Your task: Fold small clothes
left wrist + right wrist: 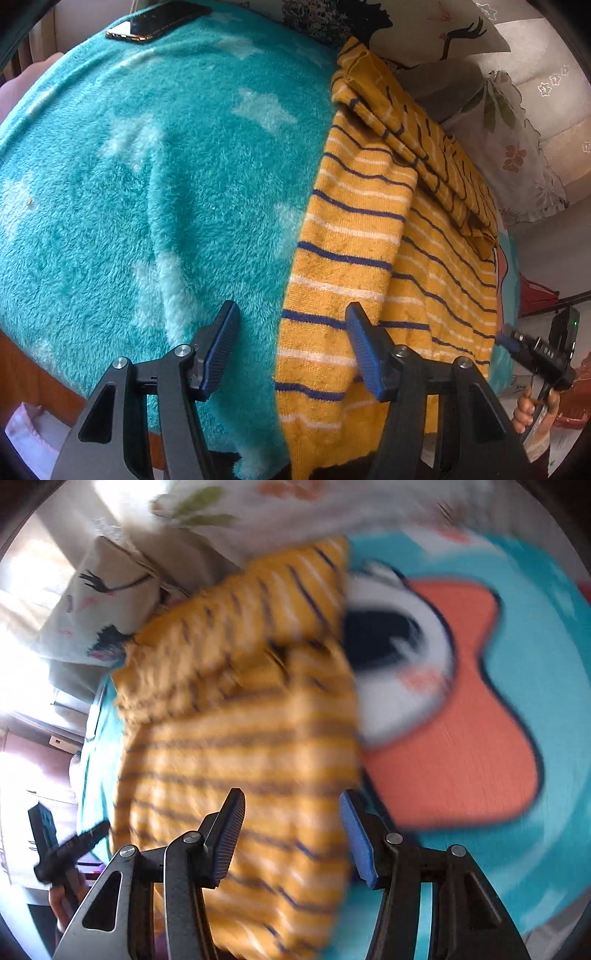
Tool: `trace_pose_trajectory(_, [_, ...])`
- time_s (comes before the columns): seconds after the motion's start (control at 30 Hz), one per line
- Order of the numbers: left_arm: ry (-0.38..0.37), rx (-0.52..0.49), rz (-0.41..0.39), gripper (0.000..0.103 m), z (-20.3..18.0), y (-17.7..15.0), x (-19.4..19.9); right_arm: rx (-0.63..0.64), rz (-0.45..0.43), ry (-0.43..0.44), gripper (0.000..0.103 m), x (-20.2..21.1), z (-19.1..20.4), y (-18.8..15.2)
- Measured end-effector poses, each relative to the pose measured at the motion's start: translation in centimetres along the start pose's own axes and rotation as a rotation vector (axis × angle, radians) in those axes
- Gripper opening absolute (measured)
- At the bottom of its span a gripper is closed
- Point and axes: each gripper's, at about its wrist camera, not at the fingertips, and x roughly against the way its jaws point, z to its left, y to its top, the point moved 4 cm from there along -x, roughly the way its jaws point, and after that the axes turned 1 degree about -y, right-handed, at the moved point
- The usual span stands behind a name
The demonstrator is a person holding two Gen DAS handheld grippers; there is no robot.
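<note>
Left gripper (291, 347): jaws spread, empty, straddling the near left edge of the striped garment (354, 258); its long axis runs straight away from the fingers. Right gripper (291, 834): spread, empty, at the opposite edge. Beneath: teal blanket (147, 177). Farthest: phone (155, 20)
</note>
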Motion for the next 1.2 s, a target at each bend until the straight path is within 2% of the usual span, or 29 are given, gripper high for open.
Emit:
trace_pose_trajectory(0.07, [-0.01,0.003,0.004,0.058,-0.4,-0.9,0.0,-0.027,0.024,0.05,0.058,-0.1,-0.9,-1.6])
trace_pose_trajectory(0.13, [-0.064,0.023,0.022,0.058,-1.0,-1.9,0.0,-0.045,0.046,0.123,0.058,-0.3,-1.4,-3.3])
trace_pose_trajectory(0.33, [-0.142,0.025,0.042,0.058,-2.7,-5.3,0.3,-0.014,0.087,0.267,0.058,-1.2,1.1,-5.5])
trace_pose_trajectory(0.6, [-0.145,0.019,0.046,0.058,-2.8,-7.0,1.0,-0.016,0.149,0.401,0.058,-2.0,2.6,-8.6])
trace_pose_trajectory(0.63, [-0.14,0.026,0.045,0.058,-2.8,-7.0,1.0,-0.011,0.146,0.399,0.058,-2.1,2.8,-8.9])
trace_pose_trajectory(0.67, [-0.127,0.025,0.043,0.053,-3.0,-6.9,0.9,0.0,0.133,0.384,0.057,-2.1,3.2,-9.0])
trace_pose_trajectory(0.73, [-0.078,0.014,0.065,0.01,-3.2,-6.9,0.4,0.047,0.108,0.327,0.051,-1.9,3.9,-9.4])
trace_pose_trajectory(0.77, [-0.049,0.014,0.078,0.01,-3.2,-6.9,0.0,0.07,0.099,0.278,0.038,-2.0,4.2,-9.5])
trace_pose_trajectory(0.8, [-0.038,0.013,0.072,0.01,-3.2,-6.9,0.1,0.088,0.094,0.225,0.018,-2.1,4.3,-9.5])
trace_pose_trajectory(0.83, [-0.018,0.002,0.067,0.01,-3.4,-6.9,0.2,0.096,0.093,0.204,0.013,-2.2,4.2,-9.5])
trace_pose_trajectory(0.97, [0.052,-0.047,0.046,0.009,-4.1,-7.1,1.4,0.124,0.103,0.193,0.01,-1.9,4.3,-9.3])
trace_pose_trajectory(1.1, [0.056,-0.074,0.008,0.009,-4.7,-7.9,4.6,0.183,0.144,0.219,0.008,-0.4,4.5,-10.3])
trace_pose_trajectory(1.2, [0.055,-0.079,0.01,0.009,-5.3,-9.3,6.5,0.207,0.203,0.241,0.008,1.1,3.8,-11.8])
